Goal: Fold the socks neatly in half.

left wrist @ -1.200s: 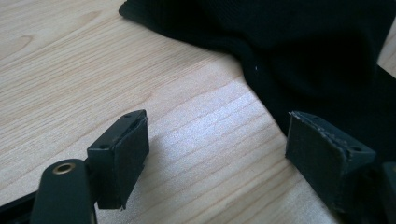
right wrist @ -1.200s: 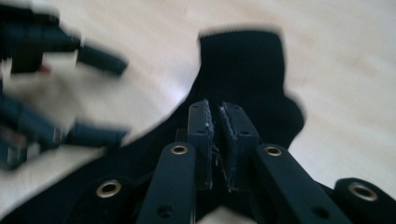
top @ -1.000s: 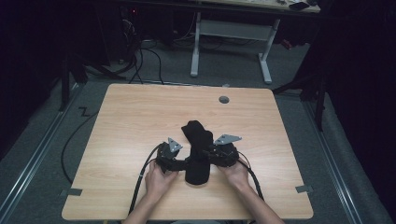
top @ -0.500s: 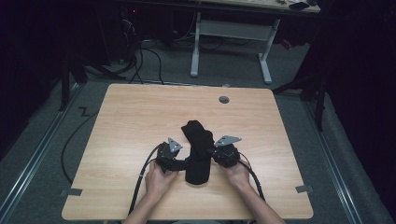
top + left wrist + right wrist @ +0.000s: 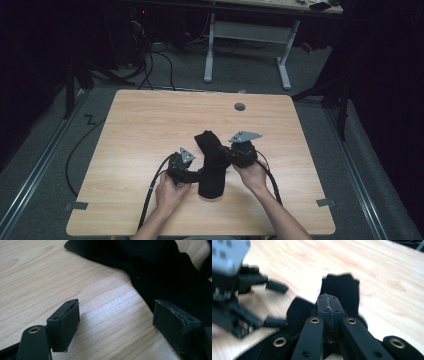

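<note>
High view: a light wooden table [image 5: 140,125] stands on a grey floor, with a small round cable hole [image 5: 240,106] near its far edge. A person's forearms come in from the near edge, each hand holding a black two-jaw gripper. Between the hands lies a black sock [image 5: 212,165], stretched lengthwise on the near half of the table, its far end folded over.

The left gripper [image 5: 197,175] sits low beside the sock's left edge. Left gripper view shows its jaws standing wide apart over bare wood, with nothing between them; the right pad [image 5: 175,323] rests at the sock's edge.

The right gripper [image 5: 226,151] is at the sock's right side, raised a little off the table. Right gripper view shows its jaws pressed fully together, having just closed. Sock fabric [image 5: 340,291] hangs around and beneath the closed tips; whether a fold is pinched between them cannot be told.
</note>
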`<state>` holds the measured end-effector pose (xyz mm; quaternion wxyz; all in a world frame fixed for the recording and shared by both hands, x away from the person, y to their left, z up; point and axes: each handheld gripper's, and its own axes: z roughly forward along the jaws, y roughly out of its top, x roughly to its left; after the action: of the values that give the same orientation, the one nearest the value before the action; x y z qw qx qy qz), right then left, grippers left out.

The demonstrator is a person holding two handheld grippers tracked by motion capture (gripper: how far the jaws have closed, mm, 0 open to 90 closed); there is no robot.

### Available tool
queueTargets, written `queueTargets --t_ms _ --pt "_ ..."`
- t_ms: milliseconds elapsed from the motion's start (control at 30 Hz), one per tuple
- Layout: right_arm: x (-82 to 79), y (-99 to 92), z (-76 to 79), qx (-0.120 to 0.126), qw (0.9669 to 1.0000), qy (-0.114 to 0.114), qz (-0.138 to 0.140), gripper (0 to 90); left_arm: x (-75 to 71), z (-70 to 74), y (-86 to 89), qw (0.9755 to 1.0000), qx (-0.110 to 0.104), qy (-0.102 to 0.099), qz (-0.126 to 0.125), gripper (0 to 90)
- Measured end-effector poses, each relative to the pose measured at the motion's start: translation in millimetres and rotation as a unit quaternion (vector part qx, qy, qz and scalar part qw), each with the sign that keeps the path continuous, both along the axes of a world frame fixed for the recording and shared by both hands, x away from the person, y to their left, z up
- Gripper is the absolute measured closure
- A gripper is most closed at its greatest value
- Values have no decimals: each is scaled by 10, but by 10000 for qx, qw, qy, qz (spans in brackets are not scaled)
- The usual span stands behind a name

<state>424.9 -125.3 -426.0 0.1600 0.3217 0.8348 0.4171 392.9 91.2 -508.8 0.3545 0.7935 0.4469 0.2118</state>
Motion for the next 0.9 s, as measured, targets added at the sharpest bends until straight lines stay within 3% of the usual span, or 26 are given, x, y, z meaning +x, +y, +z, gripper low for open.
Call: queueTargets --t_ms 67,133,300,367,533,567,633,800,900 --pt "107 102 40 -85 9999 60 -67 900 0 1 1 10000 0 8 -5 218" --pt "233 220 -19 -351 9992 63 -152 900 0 1 1 10000 1 10 -5 218" --pt "548 403 -407 -695 9955 565 -323 890 0 2 1 10000 0 11 -9 218" --pt "590 406 -509 -654 9950 642 -386 807 0 0 0 10000 -1 -2 0 218" --pt "495 319 -447 -436 9973 405 -428 730 -1 0 -1 10000 2 0 0 218" --pt "404 241 -349 -274 9987 197 -388 730 -1 0 -1 10000 2 0 0 218" --pt "233 132 -250 -139 9996 3 -261 750 -1 -1 -4 10000 -1 -12 10 218" --pt "77 86 -361 -377 9993 0 -46 757 2 -1 -8 10000 -3 -12 16 218" --pt "113 110 -496 -491 9987 118 -92 683 5 -1 -13 10000 -11 -6 31 217"
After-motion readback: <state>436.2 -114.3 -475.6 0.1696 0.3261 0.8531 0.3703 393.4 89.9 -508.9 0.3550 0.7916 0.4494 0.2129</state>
